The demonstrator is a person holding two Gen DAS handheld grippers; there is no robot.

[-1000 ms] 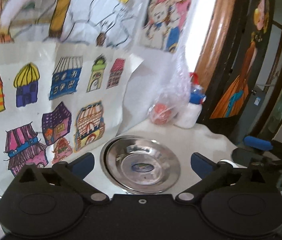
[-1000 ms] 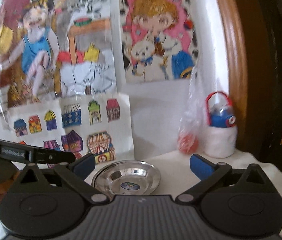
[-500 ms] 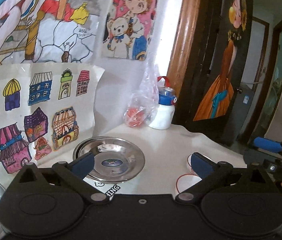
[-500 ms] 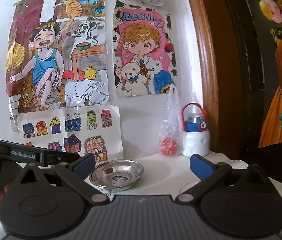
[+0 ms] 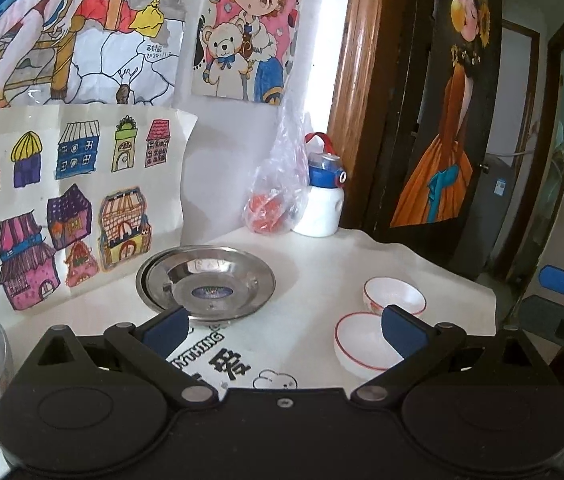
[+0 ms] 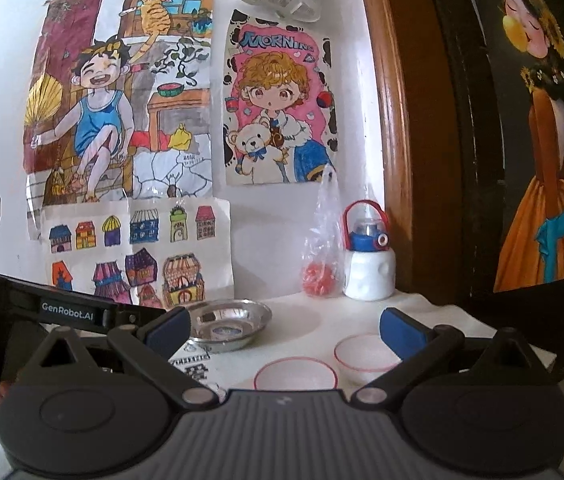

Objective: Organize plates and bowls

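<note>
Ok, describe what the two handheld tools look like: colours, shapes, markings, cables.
The left tool has a matte black body with two round discs, black linkage arms with silver pivot pins, and blue pads on its fingers. Seen from the right wrist view, its side carries white "GenRobot.AI" lettering and a thin black cable. The right tool matches, but with a ribbed grey body.

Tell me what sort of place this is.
Most likely a room in a family home. Hand-coloured children's drawings are taped to the wall, a child's water bottle stands on the white-covered table beside steel plates and small white bowls, and a wooden door frame adjoins.
</note>
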